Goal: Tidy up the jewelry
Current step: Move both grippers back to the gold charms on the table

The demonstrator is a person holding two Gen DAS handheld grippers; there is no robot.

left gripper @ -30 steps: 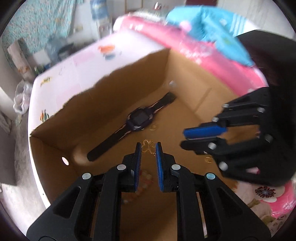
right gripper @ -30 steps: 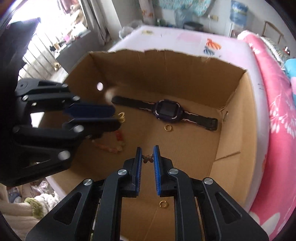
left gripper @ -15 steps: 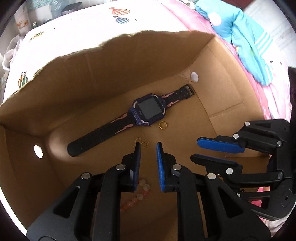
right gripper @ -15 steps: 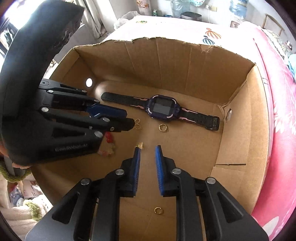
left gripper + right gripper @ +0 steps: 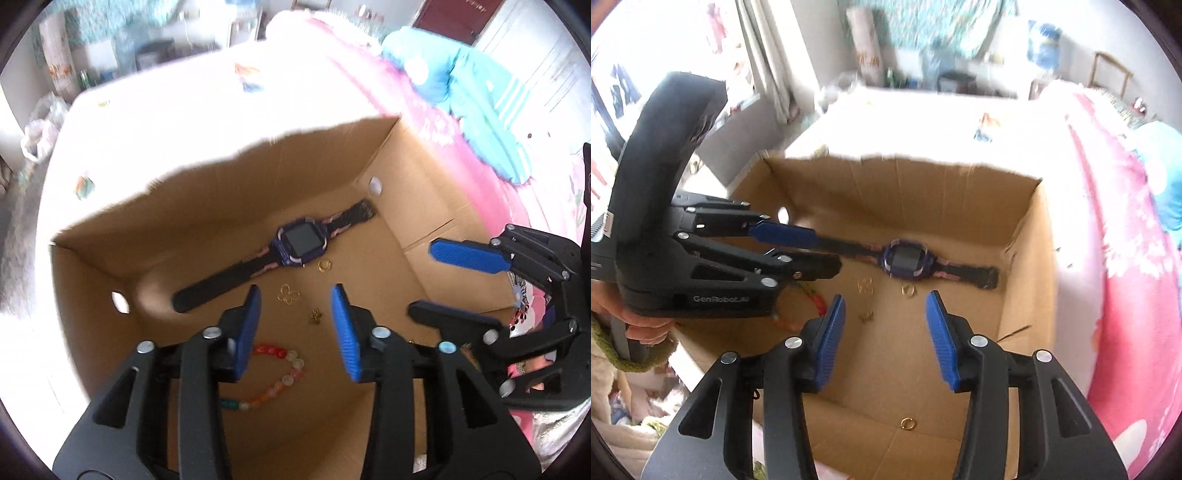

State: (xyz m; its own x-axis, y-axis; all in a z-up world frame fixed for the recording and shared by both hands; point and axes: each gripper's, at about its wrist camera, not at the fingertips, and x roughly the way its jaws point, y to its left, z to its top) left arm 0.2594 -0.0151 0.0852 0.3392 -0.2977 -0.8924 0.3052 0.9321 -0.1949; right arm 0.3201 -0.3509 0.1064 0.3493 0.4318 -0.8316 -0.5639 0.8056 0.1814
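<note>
An open cardboard box (image 5: 207,206) (image 5: 1027,295) holds the jewelry. On its floor lie a purple smartwatch (image 5: 301,243) (image 5: 908,258), a gold butterfly earring (image 5: 289,294) (image 5: 865,286), a small dark butterfly charm (image 5: 315,316) (image 5: 867,315), a gold ring (image 5: 324,265) (image 5: 908,290) and a bead bracelet (image 5: 277,373). Another gold ring (image 5: 907,422) lies near the front. My left gripper (image 5: 295,310) (image 5: 812,251) is open and empty above the box. My right gripper (image 5: 884,317) (image 5: 436,280) is open and empty beside it.
The box sits on a white bed sheet (image 5: 177,122). A pink flowered quilt (image 5: 1126,258) and a blue cloth (image 5: 476,103) lie to the right. Room clutter stands at the back.
Both grippers opened wide and pulled up and back from the box floor. The gold butterfly earring and the dark charm now lie loose on the cardboard.
</note>
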